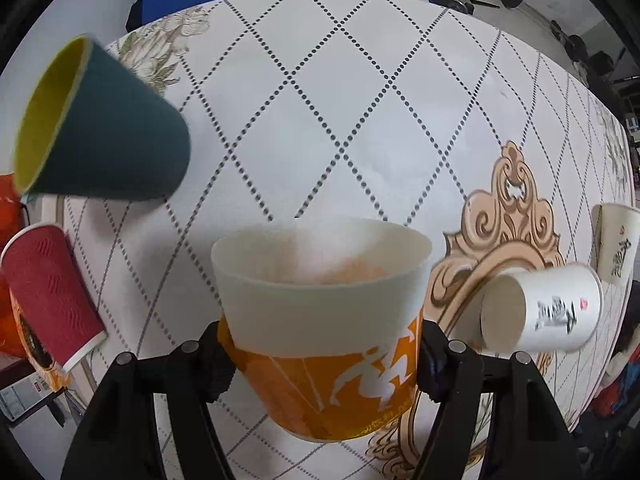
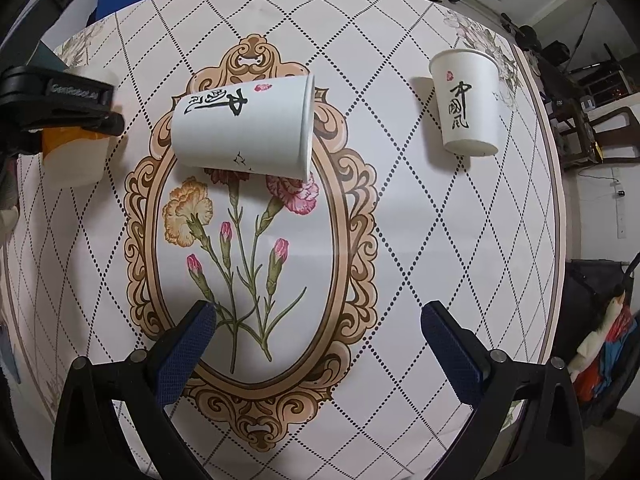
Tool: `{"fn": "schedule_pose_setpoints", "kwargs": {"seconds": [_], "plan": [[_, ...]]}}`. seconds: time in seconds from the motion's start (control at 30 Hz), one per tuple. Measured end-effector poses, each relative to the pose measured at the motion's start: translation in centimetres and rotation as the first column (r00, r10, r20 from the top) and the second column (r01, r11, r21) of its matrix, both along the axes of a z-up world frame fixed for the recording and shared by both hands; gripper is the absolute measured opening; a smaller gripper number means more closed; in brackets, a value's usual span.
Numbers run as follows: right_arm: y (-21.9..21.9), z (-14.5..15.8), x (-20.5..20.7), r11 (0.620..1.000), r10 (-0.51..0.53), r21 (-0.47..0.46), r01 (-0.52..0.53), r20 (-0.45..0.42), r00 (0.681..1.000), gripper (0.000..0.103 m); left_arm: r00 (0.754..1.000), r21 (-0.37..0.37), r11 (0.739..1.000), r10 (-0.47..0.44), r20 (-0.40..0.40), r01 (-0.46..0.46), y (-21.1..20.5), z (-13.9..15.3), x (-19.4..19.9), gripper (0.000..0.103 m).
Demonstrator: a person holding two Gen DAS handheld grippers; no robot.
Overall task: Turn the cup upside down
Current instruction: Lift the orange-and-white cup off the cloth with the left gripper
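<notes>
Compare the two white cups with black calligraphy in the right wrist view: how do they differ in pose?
The nearer white cup lies on its side, over the ornate oval frame of the tablecloth, rim to the right. The farther white cup stands upright, mouth up, outside that frame. Both carry the same black calligraphy and a small red mark.

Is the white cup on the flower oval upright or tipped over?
Tipped over. The white cup lies on its side on the tablecloth, rim pointing right in the right wrist view, its lettering sideways.
</notes>
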State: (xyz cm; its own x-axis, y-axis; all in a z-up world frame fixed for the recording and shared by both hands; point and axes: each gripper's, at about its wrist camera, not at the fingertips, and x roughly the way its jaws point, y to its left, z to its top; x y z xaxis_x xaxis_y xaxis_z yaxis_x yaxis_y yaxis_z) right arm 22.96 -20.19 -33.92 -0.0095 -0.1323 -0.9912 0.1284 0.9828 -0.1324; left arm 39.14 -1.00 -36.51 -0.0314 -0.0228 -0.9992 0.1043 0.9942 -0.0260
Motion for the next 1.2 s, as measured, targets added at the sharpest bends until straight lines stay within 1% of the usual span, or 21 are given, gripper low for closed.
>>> {"fn": "schedule_pose_setpoints", "kwargs": {"seconds": [0.1, 0.2, 0.33, 0.37, 0.47, 0.5, 0.63, 0.7, 0.73, 0.8, 0.97, 1.1, 1.2], "plan": [[-0.2, 0.1, -0.7, 1.000, -0.008, 0.014, 0.008, 0.001, 1.000, 0.103, 1.000, -0.006, 1.000, -0.005, -0.001, 0.005, 0.8, 1.5, -2.2, 0.068], [-0.3, 0.2, -1.7, 1.000, -0.009, 0.025, 0.009, 0.004, 1.000, 0.103, 1.000, -0.018, 1.000, -0.009, -0.019, 0.009, 1.4, 2.7, -5.4, 0.069], [-0.7, 0.6, -3.4, 0.999, -0.010, 0.050, 0.010, 0.004, 1.000, 0.103, 0.997, -0.045, 0.999, -0.008, -0.071, 0.005, 2.4, 3.7, -10.4, 0.068], [-0.8, 0.8, -4.0, 0.998, -0.007, 0.055, 0.007, 0.004, 1.000, 0.103, 0.995, -0.059, 0.998, -0.002, -0.095, -0.004, 2.6, 3.8, -12.2, 0.068], [-1.6, 1.2, -5.8, 0.998, -0.001, 0.067, 0.001, 0.007, 1.000, 0.103, 0.985, -0.097, 0.994, 0.032, -0.167, -0.049, 3.3, 3.7, -16.1, 0.068], [-2.0, 1.3, -6.5, 0.997, 0.000, 0.073, -0.001, 0.007, 1.000, 0.103, 0.983, -0.102, 0.993, 0.046, -0.180, -0.065, 2.8, 3.2, -17.5, 0.068], [-3.7, 1.4, -9.0, 0.996, 0.011, 0.092, -0.012, 0.006, 1.000, 0.103, 0.965, -0.114, 0.985, 0.101, -0.243, -0.132, 2.8, 2.3, -21.1, 0.068], [-4.7, 1.2, -10.2, 0.995, 0.018, 0.096, -0.019, 0.007, 1.000, 0.103, 0.960, -0.109, 0.984, 0.107, -0.259, -0.139, 1.4, 0.7, -21.1, 0.068], [-5.2, 1.2, -10.7, 0.995, 0.020, 0.100, -0.021, 0.008, 1.000, 0.103, 0.958, -0.107, 0.984, 0.107, -0.265, -0.139, 1.0, 0.5, -21.7, 0.068], [-6.2, 1.0, -11.5, 0.995, 0.019, 0.100, -0.020, 0.006, 1.000, 0.103, 0.961, -0.087, 0.988, 0.099, -0.260, -0.126, -0.4, -0.1, -22.9, 0.069], [-8.4, 0.1, -13.2, 0.996, 0.009, 0.094, -0.008, -0.010, 1.000, 0.103, 0.965, -0.066, 0.991, 0.095, -0.245, -0.115, -3.3, -2.2, -24.1, 0.069], [-9.7, -0.2, -14.0, 0.996, -0.001, 0.084, 0.003, -0.022, 1.000, 0.103, 0.966, -0.065, 0.991, 0.094, -0.242, -0.113, -4.8, -4.0, -24.0, 0.069], [-10.1, -0.4, -14.3, 0.997, -0.003, 0.071, 0.005, -0.027, 1.000, 0.103, 0.970, -0.052, 0.995, 0.073, -0.233, -0.087, -6.5, -5.3, -24.0, 0.069]]}}
